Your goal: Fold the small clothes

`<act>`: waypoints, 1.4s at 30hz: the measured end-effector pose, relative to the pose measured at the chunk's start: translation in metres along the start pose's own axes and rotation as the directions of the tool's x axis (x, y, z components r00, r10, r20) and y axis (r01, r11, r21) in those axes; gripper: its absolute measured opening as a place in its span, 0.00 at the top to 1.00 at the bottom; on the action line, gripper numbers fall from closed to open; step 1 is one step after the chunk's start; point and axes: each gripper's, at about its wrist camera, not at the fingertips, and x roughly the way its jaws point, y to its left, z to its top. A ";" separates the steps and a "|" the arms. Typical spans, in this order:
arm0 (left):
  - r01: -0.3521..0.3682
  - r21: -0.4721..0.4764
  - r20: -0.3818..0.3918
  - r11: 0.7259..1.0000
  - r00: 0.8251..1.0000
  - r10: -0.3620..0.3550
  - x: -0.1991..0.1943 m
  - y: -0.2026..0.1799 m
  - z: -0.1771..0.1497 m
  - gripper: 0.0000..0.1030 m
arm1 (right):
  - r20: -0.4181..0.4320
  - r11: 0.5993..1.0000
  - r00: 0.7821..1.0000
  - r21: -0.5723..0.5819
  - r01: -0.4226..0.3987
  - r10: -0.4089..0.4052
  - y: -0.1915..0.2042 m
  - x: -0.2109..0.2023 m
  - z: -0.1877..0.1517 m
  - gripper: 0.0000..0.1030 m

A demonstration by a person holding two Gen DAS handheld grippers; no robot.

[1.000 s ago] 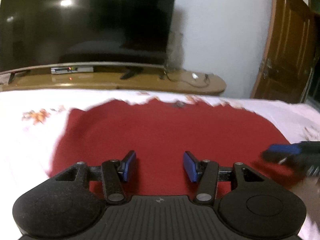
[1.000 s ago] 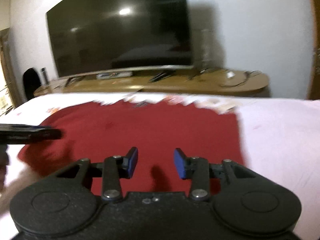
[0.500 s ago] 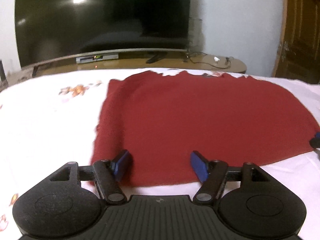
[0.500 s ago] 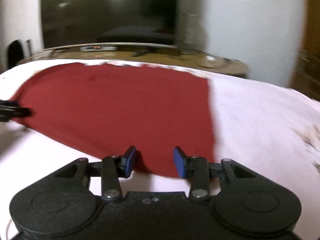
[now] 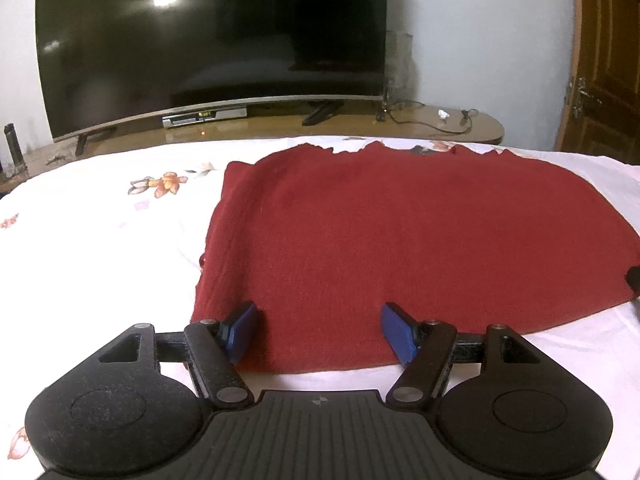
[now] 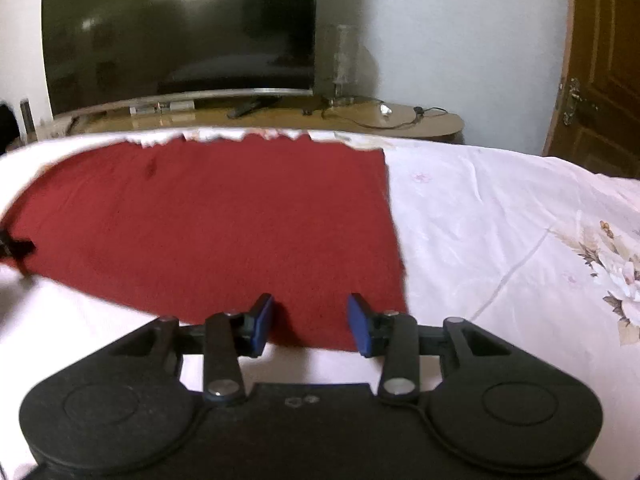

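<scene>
Red cloth lies flat on the white floral bedsheet, filling the centre and right of the left wrist view and the centre-left of the right wrist view. Its near hem runs along the lower part of both frames, directly ahead of the fingertips.

The step in hand appears to be gripping the near hem at two points for the first fold. To do it well, seat each pair of blue pads over the hem edge alone, one pad above and one below the fabric, so that the sheet is not pinched with it. Close both tools at matched positions near the two near corners, so the lifted edge stays straight and square.

The left gripper is released, its jaws spread wide. It sits low at the bottom centre of its frame, astride the hem near the cloth's lower left corner. The right gripper is also released, with a narrower gap. It sits at the bottom centre of its frame, close to the cloth's lower right corner. Whether any pad touches the fabric cannot be determined.
</scene>
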 end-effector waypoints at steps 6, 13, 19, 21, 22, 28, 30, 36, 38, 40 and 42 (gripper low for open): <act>-0.012 0.004 -0.002 1.000 1.000 0.012 -0.002 -0.002 0.000 0.34 | 0.027 0.997 0.997 -0.024 -0.067 0.068 0.033 -0.002 0.011 0.62; -0.005 0.000 0.001 1.000 1.000 0.005 -0.001 0.009 -0.008 0.34 | -0.018 0.995 0.998 -0.070 -0.066 0.065 0.035 0.012 0.002 0.62; -0.012 -0.033 -0.014 0.999 1.000 0.012 -0.015 0.021 -0.008 0.34 | -0.033 0.998 0.999 -0.059 -0.024 0.022 0.017 0.007 -0.002 0.62; 0.007 -0.102 -0.007 0.995 1.000 -0.008 -0.036 0.030 -0.007 0.34 | -0.031 0.999 0.999 -0.047 -0.015 0.014 0.015 0.001 0.002 0.61; 0.053 -0.176 -0.015 0.983 0.998 -0.057 -0.043 0.038 -0.009 0.34 | -0.009 0.999 1.000 -0.033 -0.027 0.026 0.013 -0.007 0.005 0.61; 0.207 -0.568 -0.007 0.797 0.967 -0.256 -0.024 0.072 -0.035 0.34 | 0.033 0.995 0.995 -0.023 -0.098 0.099 0.024 -0.019 0.013 0.61; 0.228 -0.657 0.039 0.719 0.962 -0.269 -0.012 0.083 -0.035 0.34 | 0.037 0.993 0.992 -0.006 -0.121 0.121 0.030 -0.017 0.016 0.62; 0.258 -0.753 0.134 0.606 0.961 -0.243 0.022 0.096 -0.034 0.40 | 0.045 0.983 0.983 0.040 -0.179 0.178 0.046 0.009 0.038 0.63; 0.262 -0.763 0.150 0.591 0.961 -0.233 0.026 0.096 -0.035 0.44 | 0.045 0.981 0.981 0.038 -0.192 0.191 0.053 0.021 0.046 0.64; 0.247 -0.779 0.146 0.577 0.965 -0.217 0.033 0.097 -0.036 0.69 | 0.048 0.976 0.976 0.033 -0.216 0.214 0.061 0.034 0.054 0.66; 0.246 -0.810 0.139 0.532 0.962 -0.233 0.044 0.106 -0.043 0.89 | 0.044 0.971 0.970 0.025 -0.239 0.238 0.068 0.045 0.061 0.73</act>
